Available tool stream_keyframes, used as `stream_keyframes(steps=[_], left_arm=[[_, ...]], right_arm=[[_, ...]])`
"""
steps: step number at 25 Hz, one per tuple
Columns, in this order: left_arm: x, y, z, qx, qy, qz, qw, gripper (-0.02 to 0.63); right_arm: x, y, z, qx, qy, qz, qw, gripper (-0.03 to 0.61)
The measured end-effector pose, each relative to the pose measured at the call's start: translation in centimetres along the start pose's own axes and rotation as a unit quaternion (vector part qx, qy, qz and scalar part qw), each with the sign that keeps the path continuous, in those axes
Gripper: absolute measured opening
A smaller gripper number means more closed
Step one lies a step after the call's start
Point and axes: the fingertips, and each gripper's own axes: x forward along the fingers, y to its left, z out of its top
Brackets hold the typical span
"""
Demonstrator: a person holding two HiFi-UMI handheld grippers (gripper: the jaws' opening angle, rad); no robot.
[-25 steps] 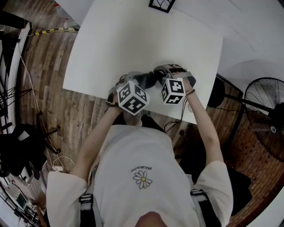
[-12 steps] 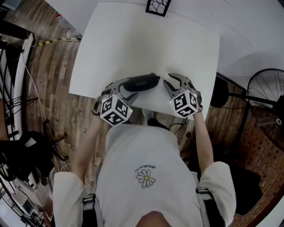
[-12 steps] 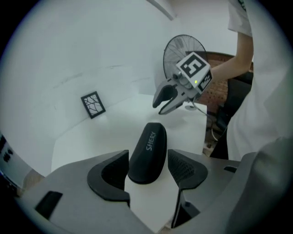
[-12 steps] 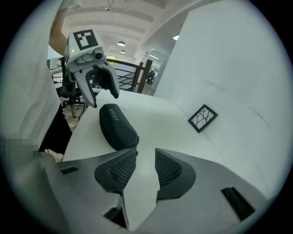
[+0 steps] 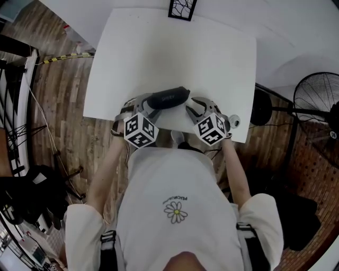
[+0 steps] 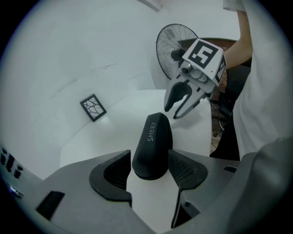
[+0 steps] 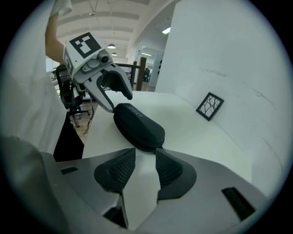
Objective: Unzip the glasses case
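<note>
A black zipped glasses case (image 5: 168, 98) lies near the front edge of the white table (image 5: 175, 53). My left gripper (image 5: 144, 106) is at its left end. In the left gripper view the case's near end (image 6: 152, 145) sits between the spread fingers, close to both pads, and I see no squeeze on it. My right gripper (image 5: 193, 108) is at the case's right end, jaws opening. In the right gripper view the case (image 7: 138, 126) lies just beyond the fingertips, and nothing is between the pads (image 7: 167, 170).
A small black-framed patterned square (image 5: 181, 9) stands at the table's far edge. A floor fan (image 5: 318, 100) is to the right of the table. The person's body is close against the table's near edge, with wooden floor all round.
Both grippers were shut and close together over the case. Their jaws have since opened and they have drawn apart to the case's two ends, so the whole case shows.
</note>
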Motion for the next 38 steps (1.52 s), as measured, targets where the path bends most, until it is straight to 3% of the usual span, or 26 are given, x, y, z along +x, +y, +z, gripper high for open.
stream_keyframes(steps=[3,7,11,17,23,31,35,38], left_arm=[[-0.1,0.7,0.6,-0.021,-0.014,-0.001,0.9997,0.256],[-0.1,2.0,1.5,-0.033,-0.029,0.004,0.9990,0.256],[0.0,3.4,2.8,-0.070,-0.053,0.003,0.9961,0.245],[-0.4,3.4,4.5,-0.054,-0.064,-0.017,0.9964,0.238],[-0.5,2.2,3.9,-0.043,-0.058,-0.028,0.9970,0.239],[-1.2,3.2,4.9,-0.104,-0.097,-0.022,0.9896,0.239],[-1.7,3.8,6.0,-0.111,-0.119,-0.015,0.9866,0.238],[-3.1,5.5,8.5,-0.135,-0.164,0.000,0.9772,0.234]], right_arm=[[0.8,0.5,0.2,0.005,0.001,0.006,1.000,0.124],[1.1,1.9,1.0,-0.045,0.000,0.017,0.999,0.124],[1.9,2.7,0.9,-0.081,0.015,0.021,0.996,0.127],[2.3,2.2,1.9,-0.085,0.012,0.011,0.996,0.147],[2.7,2.1,3.7,-0.087,-0.001,0.015,0.996,0.166],[0.8,1.0,4.9,-0.026,-0.032,0.005,0.999,0.167],[-1.5,-1.2,6.0,0.006,-0.063,-0.031,0.997,0.167],[-4.2,-3.9,7.8,0.042,-0.109,-0.077,0.990,0.166]])
